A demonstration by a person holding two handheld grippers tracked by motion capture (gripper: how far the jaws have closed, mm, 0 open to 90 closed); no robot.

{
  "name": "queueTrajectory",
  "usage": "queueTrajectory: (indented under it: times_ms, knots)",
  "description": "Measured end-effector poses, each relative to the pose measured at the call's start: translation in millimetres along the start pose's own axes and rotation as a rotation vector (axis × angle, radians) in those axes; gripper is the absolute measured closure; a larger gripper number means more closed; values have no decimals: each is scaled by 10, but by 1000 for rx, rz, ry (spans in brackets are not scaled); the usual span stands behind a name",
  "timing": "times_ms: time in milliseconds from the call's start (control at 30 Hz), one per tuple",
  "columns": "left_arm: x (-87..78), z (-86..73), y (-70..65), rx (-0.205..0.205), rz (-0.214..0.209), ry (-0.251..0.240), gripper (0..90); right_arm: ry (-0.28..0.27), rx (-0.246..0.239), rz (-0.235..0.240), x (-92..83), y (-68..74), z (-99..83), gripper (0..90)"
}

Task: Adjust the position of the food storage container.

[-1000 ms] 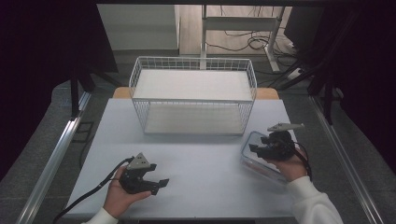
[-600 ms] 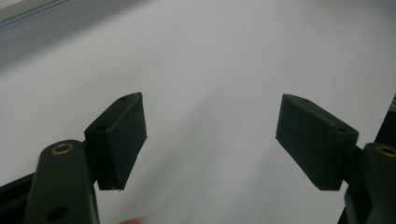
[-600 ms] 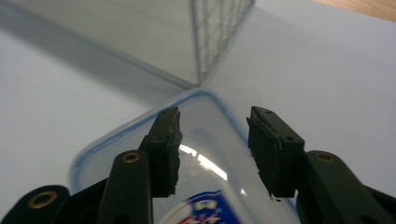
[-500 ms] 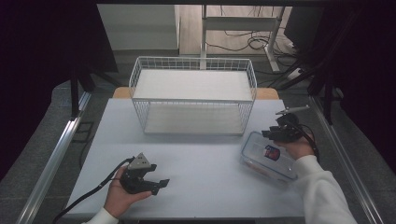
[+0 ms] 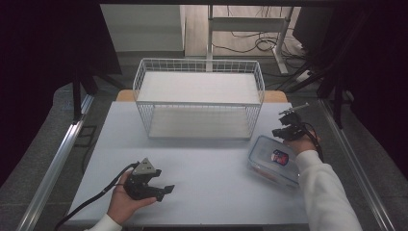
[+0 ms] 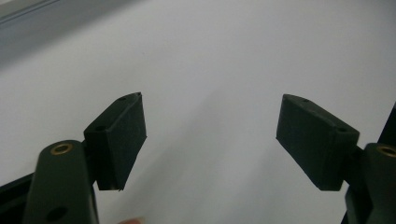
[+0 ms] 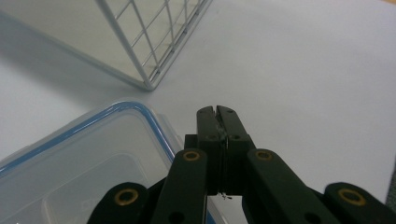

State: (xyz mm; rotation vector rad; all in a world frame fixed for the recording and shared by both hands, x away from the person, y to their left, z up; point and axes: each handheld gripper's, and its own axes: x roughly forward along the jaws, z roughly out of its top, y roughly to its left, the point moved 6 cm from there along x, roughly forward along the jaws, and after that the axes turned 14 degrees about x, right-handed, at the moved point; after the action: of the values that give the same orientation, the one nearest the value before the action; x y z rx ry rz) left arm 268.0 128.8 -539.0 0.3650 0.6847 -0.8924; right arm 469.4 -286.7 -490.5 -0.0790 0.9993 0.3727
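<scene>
Up close, right tongs [image 7: 218,110] pressed together beside container [image 7: 93,154].

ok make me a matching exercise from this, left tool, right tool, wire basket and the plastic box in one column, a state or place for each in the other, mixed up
Things:
1. left tool
2. right tool
3. wire basket
4. plastic box

States or places:
a. clear, blue-rimmed lid on, lying at the table's right side
b. jaws spread wide over bare table
c. white, standing at the far middle of the table
d. jaws pressed together, nothing between them

Pairs: 1-b, 2-d, 3-c, 4-a
</scene>
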Motion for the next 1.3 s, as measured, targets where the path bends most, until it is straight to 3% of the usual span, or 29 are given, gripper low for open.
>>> queueTrajectory:
  times_ms: [100,367,1000,1100,1200,1300]
  knots:
    - [-1,0,1,0,1,0,234,18,-23,3,41,18,-10,886]
    - [4,5,-4,-1,2,-6,238,34,-22,20,41,30,-34,889]
    - [20,0,-20,-2,-10,-1,239,32,-162,83,-86,420,-142,890]
    - [32,-4,-23,0,-14,2,239,32,-176,90,-86,429,-139,889]
    - [37,-6,-24,-1,-16,4,240,48,-196,38,-14,362,-135,890]
    - [33,-6,-23,0,-14,4,240,78,-176,37,70,300,-150,890]
